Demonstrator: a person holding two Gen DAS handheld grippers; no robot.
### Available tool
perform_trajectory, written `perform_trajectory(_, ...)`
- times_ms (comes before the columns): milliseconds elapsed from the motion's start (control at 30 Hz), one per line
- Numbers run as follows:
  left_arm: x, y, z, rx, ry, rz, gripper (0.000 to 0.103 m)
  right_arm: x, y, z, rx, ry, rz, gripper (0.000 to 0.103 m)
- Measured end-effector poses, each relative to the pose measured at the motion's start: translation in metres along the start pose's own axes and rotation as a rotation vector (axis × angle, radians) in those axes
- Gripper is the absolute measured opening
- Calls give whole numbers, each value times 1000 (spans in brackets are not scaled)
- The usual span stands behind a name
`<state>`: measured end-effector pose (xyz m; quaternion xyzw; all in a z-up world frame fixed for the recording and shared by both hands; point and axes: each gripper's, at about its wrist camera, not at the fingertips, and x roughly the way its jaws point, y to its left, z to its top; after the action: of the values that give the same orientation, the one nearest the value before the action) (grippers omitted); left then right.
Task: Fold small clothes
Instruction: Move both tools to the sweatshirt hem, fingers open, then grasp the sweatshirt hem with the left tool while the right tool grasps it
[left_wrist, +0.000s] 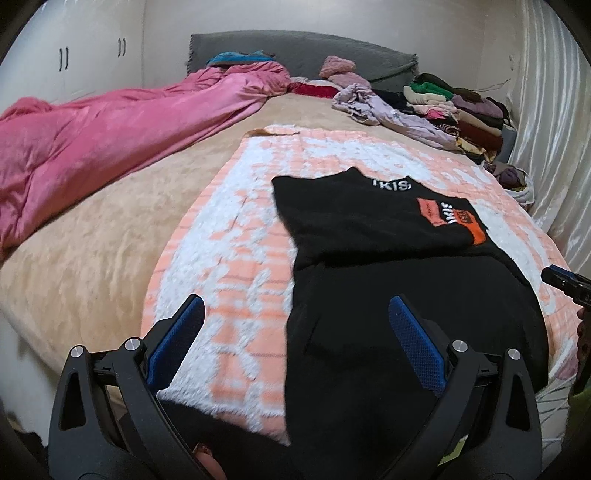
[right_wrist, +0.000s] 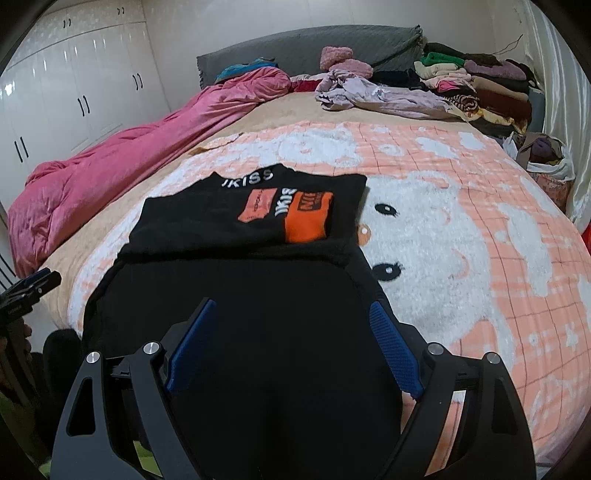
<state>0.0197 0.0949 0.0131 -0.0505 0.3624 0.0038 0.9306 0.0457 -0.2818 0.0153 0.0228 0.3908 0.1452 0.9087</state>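
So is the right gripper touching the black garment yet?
Cannot tell. In the right wrist view the open right gripper sits over the black garment, but neither view shows contact or a gap.

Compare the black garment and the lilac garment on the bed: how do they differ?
The black garment lies spread and partly folded on the peach blanket; the lilac garment lies crumpled farther back. The black garment bears orange patches and white lettering; the lilac garment looks mostly plain. Neither is held.
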Motion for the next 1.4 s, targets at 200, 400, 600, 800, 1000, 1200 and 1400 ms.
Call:
perform_trajectory(200, 1, 12, -17, -15, 54, -15, 93, -5, -8, -14, 8, 25, -17, 84)
perform_trajectory(400, 9, 15, -35, -33, 118, -55, 93, -8, -17, -28, 12, 61, -34, 84)
perform_trajectory(600, 16, -1, -46, -12, 167, -109, 93, -13, -29, -43, 21, 99, -61, 84)
perform_trajectory(800, 28, -8, -56, 4, 216, -98, 93, -13, -40, -58, 47, 140, -54, 84)
perform_trajectory(1000, 37, -6, -63, -8, 252, -100, 91, -7, -47, -73, 67, 183, -39, 84)
perform_trajectory(1200, 43, 2, -67, -28, 274, -96, 89, -1, -57, -79, 94, 204, -18, 74)
perform_trajectory(1400, 46, 4, -71, -37, 293, -117, 82, -1, -56, -85, 79, 211, 30, 36)
